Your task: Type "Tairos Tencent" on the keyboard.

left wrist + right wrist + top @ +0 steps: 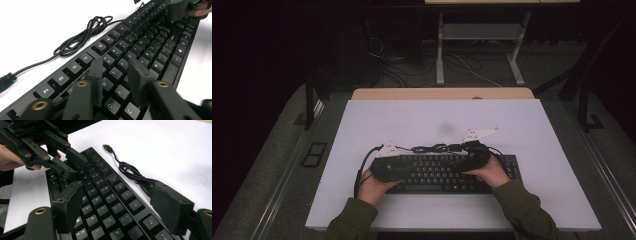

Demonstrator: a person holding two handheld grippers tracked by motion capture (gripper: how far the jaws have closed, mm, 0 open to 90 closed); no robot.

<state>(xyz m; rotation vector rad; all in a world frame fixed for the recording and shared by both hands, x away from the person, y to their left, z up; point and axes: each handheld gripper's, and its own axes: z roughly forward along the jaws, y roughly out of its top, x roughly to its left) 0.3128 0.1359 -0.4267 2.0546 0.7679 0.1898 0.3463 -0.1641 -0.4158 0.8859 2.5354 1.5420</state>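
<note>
Keyboard (447, 172) lies black and flat on the near half of my white table (532, 150), its bundled cable (82, 37) coiled just beyond the far edge with the USB plug (107, 147) loose on the table. I hold my left tongs (116, 72) low over the left letter keys, jaws a little apart with nothing between them. My right tongs (120, 205) hover over the right half, jaws spread wide and empty.
</note>
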